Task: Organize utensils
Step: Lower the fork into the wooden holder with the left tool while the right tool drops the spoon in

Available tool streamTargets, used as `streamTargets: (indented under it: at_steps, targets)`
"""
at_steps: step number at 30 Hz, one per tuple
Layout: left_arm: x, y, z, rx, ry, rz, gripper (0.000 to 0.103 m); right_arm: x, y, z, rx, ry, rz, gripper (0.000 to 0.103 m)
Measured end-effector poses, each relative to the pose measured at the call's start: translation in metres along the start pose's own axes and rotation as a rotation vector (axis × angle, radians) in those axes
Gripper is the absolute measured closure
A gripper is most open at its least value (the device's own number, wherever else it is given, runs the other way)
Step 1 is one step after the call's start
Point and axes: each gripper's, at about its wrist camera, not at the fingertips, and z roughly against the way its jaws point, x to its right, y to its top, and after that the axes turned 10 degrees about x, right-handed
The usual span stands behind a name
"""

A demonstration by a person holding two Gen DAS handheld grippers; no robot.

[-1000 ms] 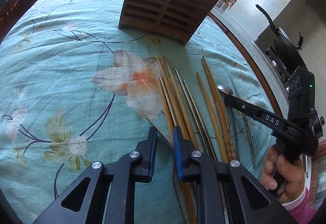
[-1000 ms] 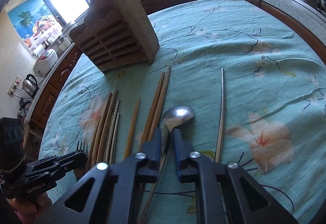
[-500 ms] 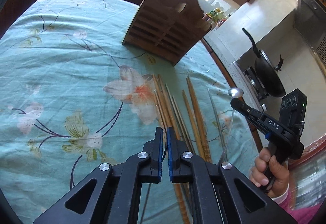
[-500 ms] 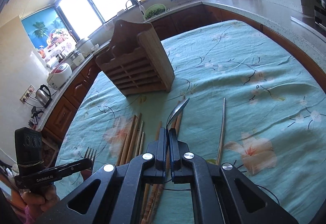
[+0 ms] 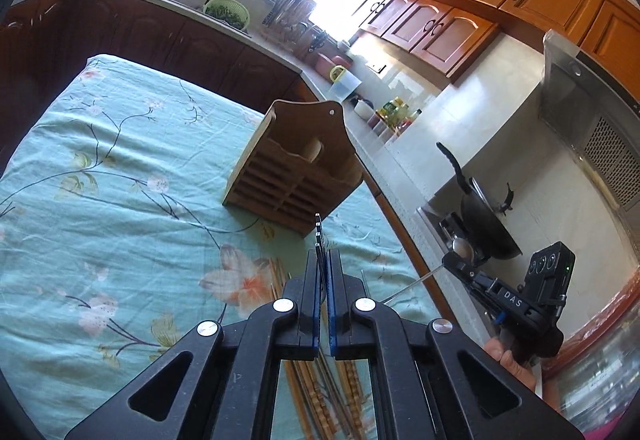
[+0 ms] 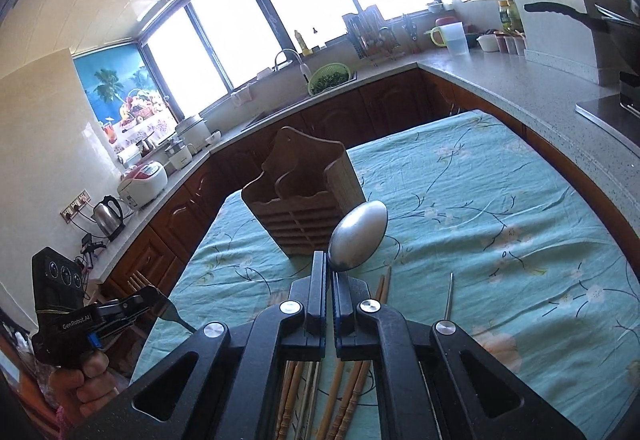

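My left tool is clamped tight on a fork: the pads meet on its neck and the tines stick out edge-on past the fingertips, lifted clear of the surface with its flowered turquoise cloth. From the right wrist view the same left tool shows at the far left, with the fork jutting from it toward the cloth's edge.

My right tool is pinched just as narrow on a metal spoon, gripped low on its neck so the bowl stands up just beyond the fingertips, back of the bowl toward the camera, in the air in front of the wooden utensil holder. In the left wrist view that right tool appears at the right, out past the surface's edge, the spoon's bowl above its tip and the thin handle trailing down-left.

The holder stands upright on the cloth, its slotted face toward me. Wooden chopsticks lie side by side on the surface below both tools, and one metal chopstick lies apart to their right.
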Motion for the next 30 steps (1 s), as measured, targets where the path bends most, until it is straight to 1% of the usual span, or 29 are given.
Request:
streamTargets:
  at_steps: [8,11,15,18,21,23,27,30]
  targets:
    - [-0.002,0.021,-0.013,0.049,-0.034,0.032,0.103,-0.004,0.019,-0.008,0.038,-0.008,0.024,0.101]
    - [0.001,0.036,-0.024,0.072,-0.053,0.035,0.103,-0.008,0.034,-0.013,0.073,-0.018,0.049,0.101]
    - [0.006,0.066,-0.044,0.117,-0.080,0.024,0.103,-0.016,0.057,-0.023,0.133,-0.037,0.097,0.101]
    - [0.007,0.088,-0.066,0.148,-0.095,0.013,0.103,-0.022,0.075,-0.036,0.173,-0.055,0.133,0.101]
    - [0.003,0.104,-0.093,0.167,-0.107,0.010,0.103,-0.024,0.090,-0.054,0.193,-0.067,0.140,0.101]
    - [-0.002,0.112,-0.115,0.167,-0.106,0.017,0.103,-0.025,0.095,-0.069,0.197,-0.074,0.150,0.101]
    - [-0.016,0.125,-0.163,0.147,-0.107,0.028,0.103,-0.024,0.096,-0.102,0.171,-0.086,0.177,0.101]
    - [-0.030,0.127,-0.197,0.112,-0.083,0.038,0.103,-0.021,0.087,-0.128,0.122,-0.090,0.188,0.101]
